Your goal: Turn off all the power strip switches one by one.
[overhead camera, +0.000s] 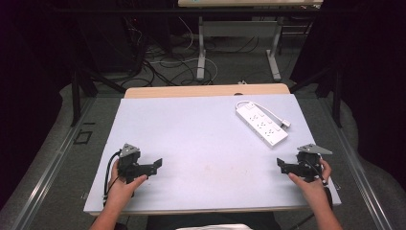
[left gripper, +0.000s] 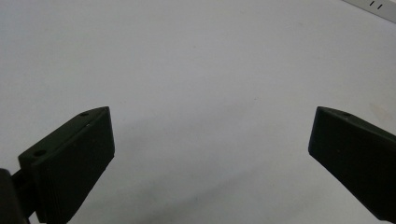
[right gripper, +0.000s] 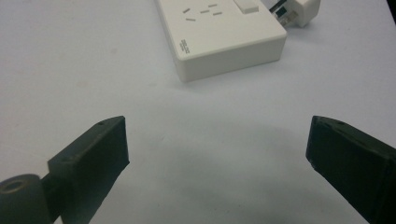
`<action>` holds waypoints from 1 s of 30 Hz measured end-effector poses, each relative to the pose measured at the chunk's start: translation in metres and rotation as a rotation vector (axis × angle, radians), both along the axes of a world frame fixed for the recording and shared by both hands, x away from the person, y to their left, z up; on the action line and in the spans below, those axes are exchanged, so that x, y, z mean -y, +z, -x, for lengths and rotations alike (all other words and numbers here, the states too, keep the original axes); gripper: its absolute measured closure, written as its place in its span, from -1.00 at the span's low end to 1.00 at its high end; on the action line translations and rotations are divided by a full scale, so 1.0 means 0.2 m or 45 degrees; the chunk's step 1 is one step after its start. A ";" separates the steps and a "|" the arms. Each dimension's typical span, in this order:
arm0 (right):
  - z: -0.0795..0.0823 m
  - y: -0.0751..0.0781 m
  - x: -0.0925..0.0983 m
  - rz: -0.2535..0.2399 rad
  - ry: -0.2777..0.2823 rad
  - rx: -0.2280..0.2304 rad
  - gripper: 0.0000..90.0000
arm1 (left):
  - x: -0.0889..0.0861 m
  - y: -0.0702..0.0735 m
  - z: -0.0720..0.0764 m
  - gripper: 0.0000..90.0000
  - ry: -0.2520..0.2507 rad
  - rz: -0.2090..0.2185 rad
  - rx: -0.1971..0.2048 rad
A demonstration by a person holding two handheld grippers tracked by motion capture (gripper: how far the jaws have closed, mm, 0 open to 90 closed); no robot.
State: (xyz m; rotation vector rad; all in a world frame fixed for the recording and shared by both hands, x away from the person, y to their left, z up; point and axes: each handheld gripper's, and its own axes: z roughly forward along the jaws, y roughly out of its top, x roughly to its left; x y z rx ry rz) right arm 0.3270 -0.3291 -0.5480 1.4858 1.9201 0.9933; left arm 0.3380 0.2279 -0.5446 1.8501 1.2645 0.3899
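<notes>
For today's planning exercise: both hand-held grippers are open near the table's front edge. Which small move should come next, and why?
Probably ease the right hand-held gripper forward toward the white power strip: it lies nearest, open and empty, with the strip just ahead.

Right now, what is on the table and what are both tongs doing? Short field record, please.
surface: pale grey tabletop
object: white plastic power strip, far right, cord and plug beside it
left tongs: open, holding nothing, near left edge
right tongs: open, holding nothing, just short of the strip
contact: none
</notes>
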 end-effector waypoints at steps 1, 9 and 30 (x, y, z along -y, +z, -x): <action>0.00 0.00 0.00 0.003 -0.001 0.006 -0.89 | 0.00 0.00 0.00 -0.99 0.005 0.007 0.010; -0.02 0.01 -0.01 0.011 0.018 -0.010 -0.85 | 0.01 0.00 0.01 -0.99 -0.004 -0.018 0.016; -0.11 0.11 -0.06 0.026 0.121 0.008 -0.30 | 0.00 0.01 0.02 -0.98 0.044 -0.069 0.057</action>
